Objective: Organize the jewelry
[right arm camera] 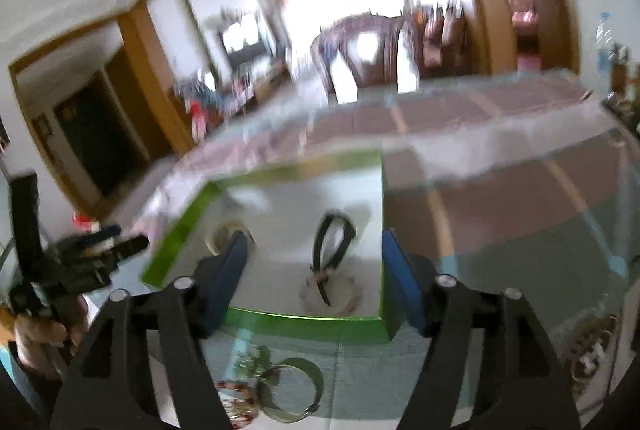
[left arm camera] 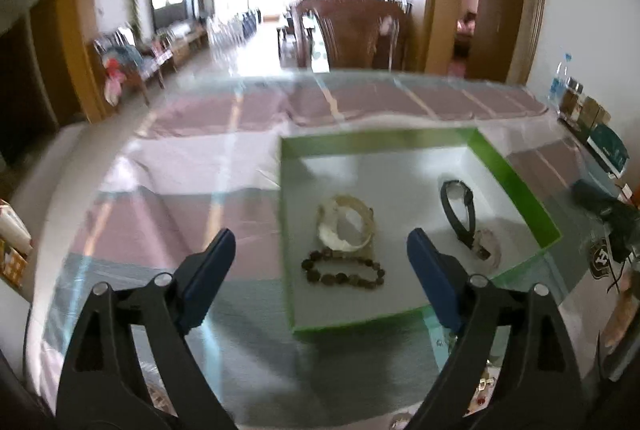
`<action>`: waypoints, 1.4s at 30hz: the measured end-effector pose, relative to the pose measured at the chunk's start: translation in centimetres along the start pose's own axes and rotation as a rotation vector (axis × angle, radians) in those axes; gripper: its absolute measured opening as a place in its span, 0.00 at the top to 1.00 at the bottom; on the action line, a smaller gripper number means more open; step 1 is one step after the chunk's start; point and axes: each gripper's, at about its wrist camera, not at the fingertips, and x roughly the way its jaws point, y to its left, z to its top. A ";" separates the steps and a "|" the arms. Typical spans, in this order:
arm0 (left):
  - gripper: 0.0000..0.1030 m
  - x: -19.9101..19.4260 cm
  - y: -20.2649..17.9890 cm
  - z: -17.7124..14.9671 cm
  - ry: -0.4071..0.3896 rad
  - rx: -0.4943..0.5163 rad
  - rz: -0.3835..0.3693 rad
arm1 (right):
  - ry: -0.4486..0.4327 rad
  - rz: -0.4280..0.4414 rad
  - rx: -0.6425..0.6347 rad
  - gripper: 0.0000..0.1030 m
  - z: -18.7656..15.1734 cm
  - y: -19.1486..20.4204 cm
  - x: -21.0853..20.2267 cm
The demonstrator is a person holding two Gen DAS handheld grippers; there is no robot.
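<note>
Between the spread blue pads of the left gripper [left arm camera: 320, 254] nothing is pinched; its jaws stand wide over the near edge of a shallow white box with green walls [left arm camera: 516, 182] that sits on a glass-covered table [left arm camera: 240, 350]. Just beyond the pads, inside the box, a dark bead bracelet [left arm camera: 343, 272] lies flat with its long axis running across the view, and a pale bangle [left arm camera: 347, 228] rests right behind it, touching or nearly so. To the right in the box a black wristwatch [left arm camera: 460, 206] lies with its looped strap running toward and away from the camera, face at the far end; its near end overlaps a faint clear bracelet [left arm camera: 490, 248] that is hard to make out. The right gripper [right arm camera: 314, 262] is also spread and empty, hovering over the near wall of the same box. From this view the watch points its loop away, the pale bangle is half hidden behind the left pad, and everything is smeared by blur. On the glass outside the box, near the camera, lie a silver bangle [right arm camera: 290, 394] and a small red and green beaded piece [right arm camera: 240, 386], partly cut off by the gripper's arm. At the far left edge the other gripper and a hand [right arm camera: 36, 334] holding it show dimly.
</note>
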 end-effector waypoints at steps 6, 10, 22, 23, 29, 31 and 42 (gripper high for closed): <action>0.04 -11.4 0.4 -4.2 -0.247 -0.045 -0.005 | -0.157 0.017 -0.079 0.32 -2.8 2.7 -10.0; 0.04 -15.9 0.9 -8.5 -0.301 -0.106 0.006 | -0.164 0.009 -0.122 0.31 -5.9 4.3 -12.9; 0.04 -14.1 0.7 -14.7 -0.115 -0.137 0.039 | -0.007 0.007 -0.132 0.31 -12.6 6.0 -11.4; 0.04 -14.0 0.6 -14.8 -0.109 -0.139 0.035 | -0.003 0.010 -0.131 0.31 -12.8 6.1 -11.4; 0.04 -13.0 -0.6 -15.1 -0.084 -0.117 0.036 | -0.002 0.012 -0.132 0.31 -13.0 6.0 -11.7; 0.04 -12.7 -0.8 -15.3 -0.077 -0.107 0.032 | 0.006 0.011 -0.130 0.31 -13.1 6.0 -11.8; 0.04 -12.2 -2.0 -15.3 -0.062 -0.072 0.024 | 0.008 0.008 -0.118 0.31 -13.3 5.4 -12.1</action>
